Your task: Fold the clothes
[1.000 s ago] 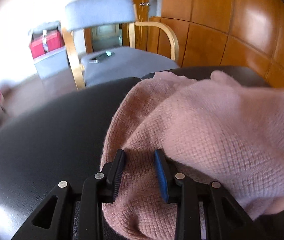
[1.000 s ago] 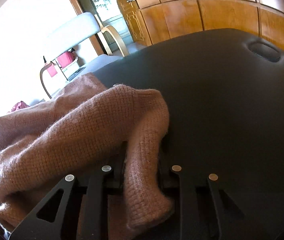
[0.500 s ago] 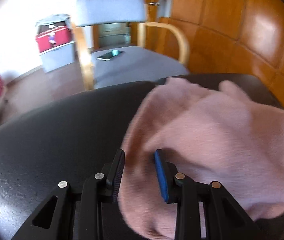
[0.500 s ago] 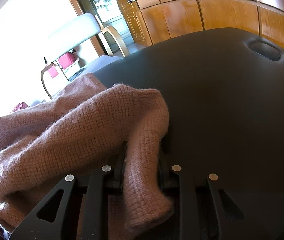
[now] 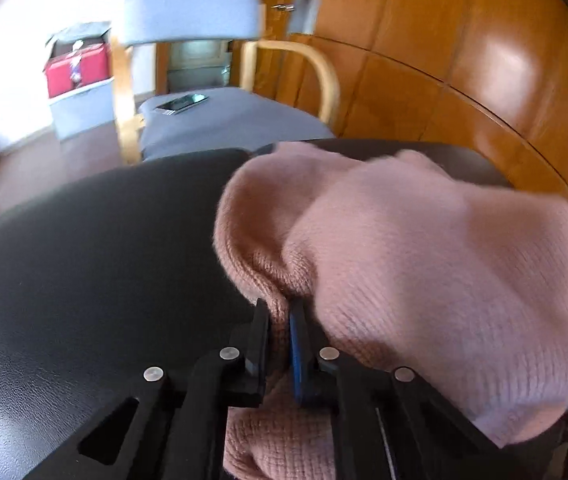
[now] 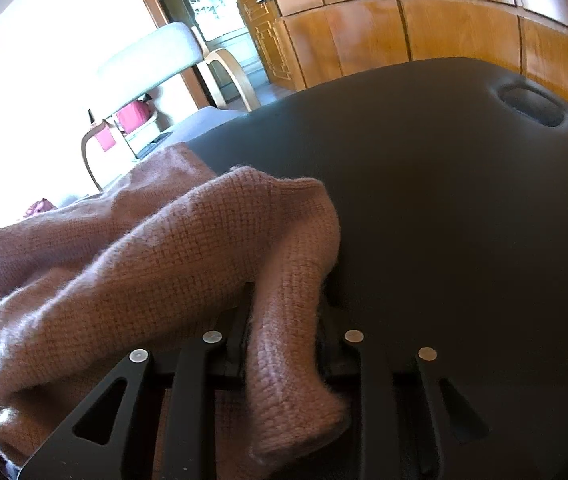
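Left wrist view
Garment: I see a pink knitted sweater (image 5: 423, 264), fuzzy and fine-ribbed, heaped in soft rounded folds on the right half of the black padded counter (image 5: 96, 264).
Left gripper (image 5: 280, 332): my jaws are drawn close together and pinch a thin ridge of the sweater's near edge; one inner pad is blue, the other black.
Cloth below the jaws: a further bit of the knit lies bunched between the gripper's arms.
Background: a grey chair (image 5: 204, 80) with pale wooden arms stands beyond the counter, a flat phone (image 5: 182, 103) on its seat; a red box (image 5: 76, 68) farther left; wood panelling (image 5: 463, 60) on the right.

Right wrist view
Garment: the same sweater (image 6: 132, 264) looks darker, dusty rose, with a coarse grid-like weave; it covers the left part of the counter (image 6: 463, 220).
Right gripper (image 6: 284, 336): my jaws clamp a thick rolled fold that runs down between them and ends in a blunt tip toward the camera.
Counter detail: an oval recess (image 6: 531, 110) sits near the far right edge.
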